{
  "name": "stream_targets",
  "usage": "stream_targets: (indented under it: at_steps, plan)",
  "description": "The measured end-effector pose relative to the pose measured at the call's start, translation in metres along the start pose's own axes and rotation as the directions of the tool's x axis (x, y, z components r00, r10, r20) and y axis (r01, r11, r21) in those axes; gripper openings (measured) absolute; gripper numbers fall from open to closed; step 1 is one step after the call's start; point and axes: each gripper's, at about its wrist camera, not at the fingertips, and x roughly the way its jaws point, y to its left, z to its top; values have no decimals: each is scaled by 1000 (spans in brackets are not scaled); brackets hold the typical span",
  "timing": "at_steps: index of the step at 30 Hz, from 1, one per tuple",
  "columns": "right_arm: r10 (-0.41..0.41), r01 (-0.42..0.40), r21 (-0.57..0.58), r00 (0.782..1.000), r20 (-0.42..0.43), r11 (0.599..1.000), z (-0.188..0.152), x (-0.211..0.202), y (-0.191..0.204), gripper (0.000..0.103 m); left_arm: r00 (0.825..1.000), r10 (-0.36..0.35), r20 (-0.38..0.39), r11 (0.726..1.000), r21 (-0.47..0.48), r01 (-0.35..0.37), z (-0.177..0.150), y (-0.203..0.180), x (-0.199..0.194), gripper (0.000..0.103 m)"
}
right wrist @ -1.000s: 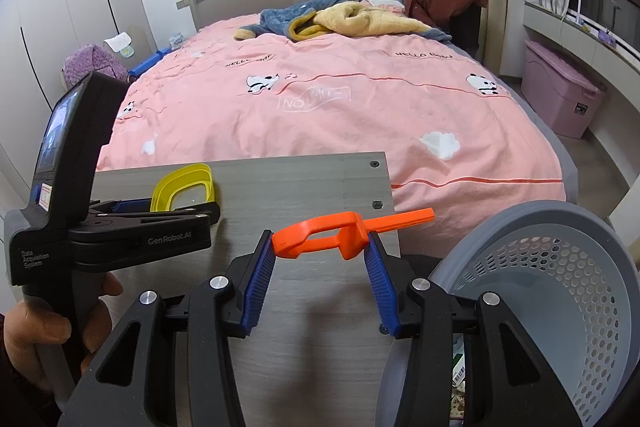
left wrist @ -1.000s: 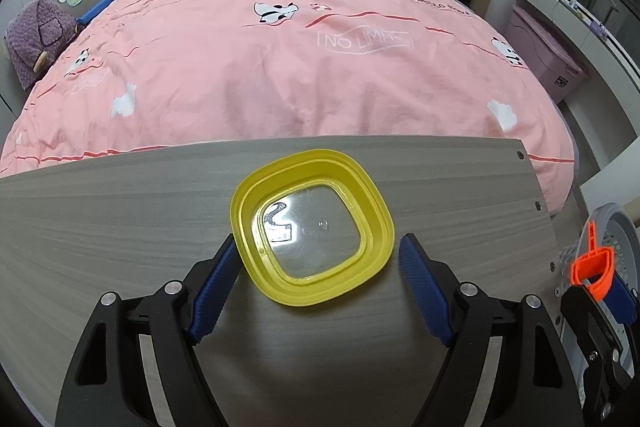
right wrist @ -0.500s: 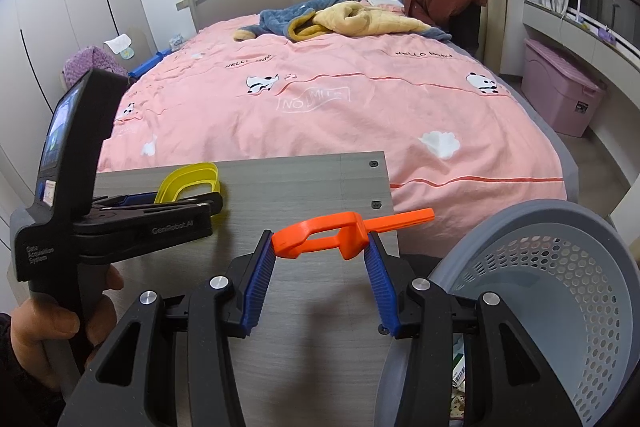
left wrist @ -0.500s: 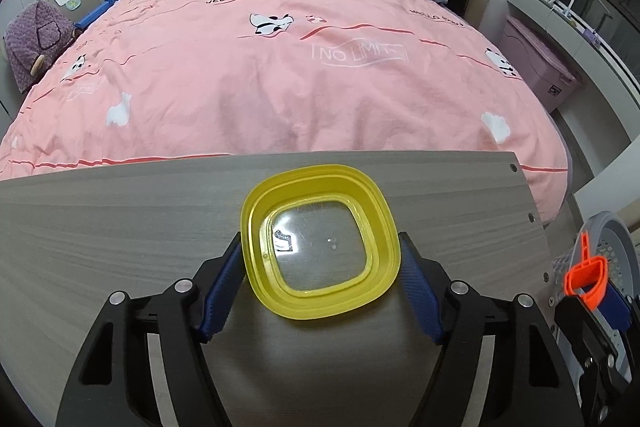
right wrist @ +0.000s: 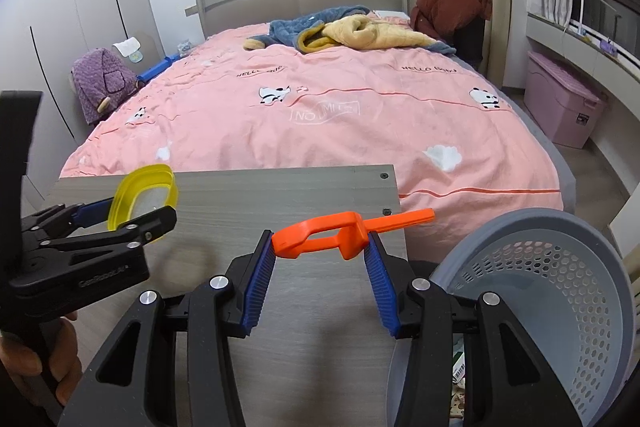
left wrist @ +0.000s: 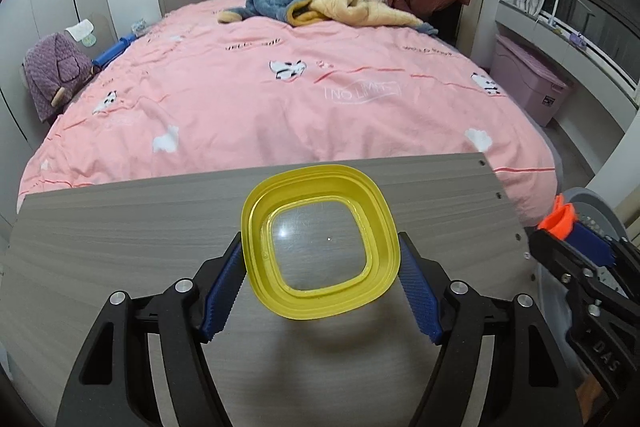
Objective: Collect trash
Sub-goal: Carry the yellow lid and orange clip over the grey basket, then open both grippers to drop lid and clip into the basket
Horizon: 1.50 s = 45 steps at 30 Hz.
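Standing by the big pink bed (left wrist: 304, 99), I see the grey basket (right wrist: 560, 291) waiting. Left gripper (left wrist: 320, 267) squeezes the yellow lid (left wrist: 320, 241) above the table (left wrist: 120, 227); right gripper (right wrist: 320, 263) pinches an orange clip (right wrist: 340, 233) (carry both level, then drop).

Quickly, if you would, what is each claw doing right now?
Left claw: closed on the yellow lid.
Right claw: closed on the orange clip.

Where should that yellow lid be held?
Across its two opposite side edges, approaching from its near edge: the yellow lid is thin and squarish with a raised rim, and the left hand-held gripper already clamps it so, tilted off the table.
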Motion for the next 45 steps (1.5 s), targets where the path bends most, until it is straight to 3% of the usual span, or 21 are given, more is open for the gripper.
stream_targets:
  at_steps: [12,23,32,43,45]
  plan:
    - [-55,52,42,997,53,998,-11,-54,-23,45,984,-131,121,985,129,116,-5,-61,-65,70]
    - [-231,224,179,973,19,958,-44,-96,-115,45,958,-279,58,926,281,253,-17,-157,-61,70]
    - [-259,259,242,965,-31,935,-68,-94,-158,45,955,-296,-15,890,358,282,-28,-212,-41,70]
    - [-253,256,268,966,-44,929,-77,-95,-175,46,960,-278,-39,889,368,272,-32,-225,-35,71]
    - [-260,260,270,965,-37,927,-77,-98,-176,55,960,-277,-41,889,369,272,-33,-226,-35,71]
